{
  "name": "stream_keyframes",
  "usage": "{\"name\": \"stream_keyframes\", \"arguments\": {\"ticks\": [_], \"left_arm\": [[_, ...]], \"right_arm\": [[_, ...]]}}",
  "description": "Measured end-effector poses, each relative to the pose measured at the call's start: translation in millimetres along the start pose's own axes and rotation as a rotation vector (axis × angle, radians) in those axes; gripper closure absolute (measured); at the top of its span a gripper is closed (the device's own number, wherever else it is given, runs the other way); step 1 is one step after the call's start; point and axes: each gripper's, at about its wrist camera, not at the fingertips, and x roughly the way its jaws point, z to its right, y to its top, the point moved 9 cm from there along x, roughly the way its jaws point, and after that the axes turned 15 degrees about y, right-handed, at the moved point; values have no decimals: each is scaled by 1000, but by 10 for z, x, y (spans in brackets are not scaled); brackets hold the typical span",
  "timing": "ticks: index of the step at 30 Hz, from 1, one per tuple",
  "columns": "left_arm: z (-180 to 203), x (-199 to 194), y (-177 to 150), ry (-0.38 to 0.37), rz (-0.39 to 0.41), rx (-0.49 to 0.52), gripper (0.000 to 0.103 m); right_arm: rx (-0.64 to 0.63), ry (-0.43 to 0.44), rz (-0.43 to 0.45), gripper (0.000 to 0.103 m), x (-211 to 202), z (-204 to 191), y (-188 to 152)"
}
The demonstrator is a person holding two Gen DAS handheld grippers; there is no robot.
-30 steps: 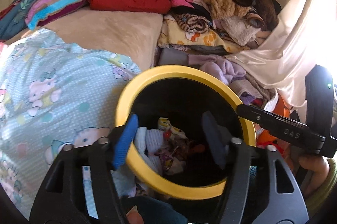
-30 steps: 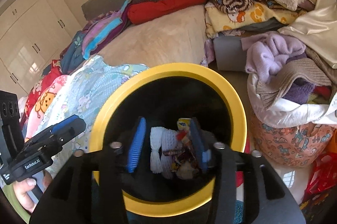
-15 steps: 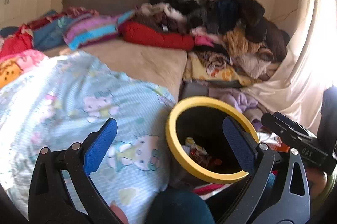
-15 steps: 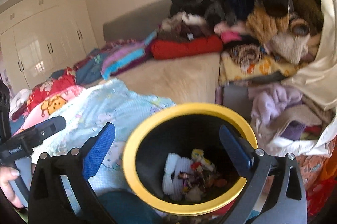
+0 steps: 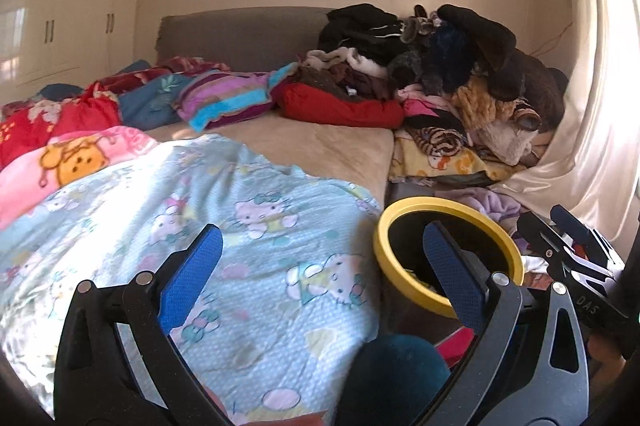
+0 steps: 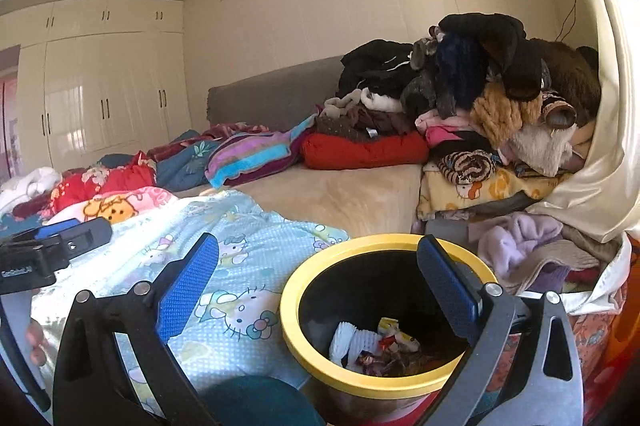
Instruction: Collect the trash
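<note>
Both grippers were empty. Our left gripper had its blue-padded fingers spread wide with nothing between them, and our right gripper was spread just as wide, also holding nothing.

The round black bin with the yellow rim sat at lower centre-right of the right wrist view, just beside the edge of the bed. In the left wrist view the same bin was at lower right, partly behind the right finger. The trash inside was a white pleated paper piece plus crumpled wrappers lying on the bottom; individual items were too small to identify.

The pale blue cartoon-cat quilt filled the lower left of both views, and the tan bedsheet lay beyond it. A clothes pile was stacked at upper right, next to the cream curtain. White wardrobes stood at far left.

Our judgement is that a drop-off was done, so we were between items and searching for the next one. We saw no obvious loose trash on the quilt or the sheet in either view.

The next move would call for scanning the bed and the floor around the bin. Whichever gripper was nearer would then go down onto the piece with its fingers open and close on it. The risk we saw was pinching the quilt fabric along with a wrapper.
</note>
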Motion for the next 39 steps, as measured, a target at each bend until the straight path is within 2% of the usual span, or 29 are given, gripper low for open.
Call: {"name": "stream_keyframes", "arguments": {"ticks": [10, 39], "left_arm": [[-75, -80, -21, 16, 41, -13, 11], [-92, -95, -12, 23, 44, -21, 11]], "right_arm": [[-4, -14, 12, 6, -12, -49, -53], [-2, -20, 8, 6, 1, -8, -70]]}}
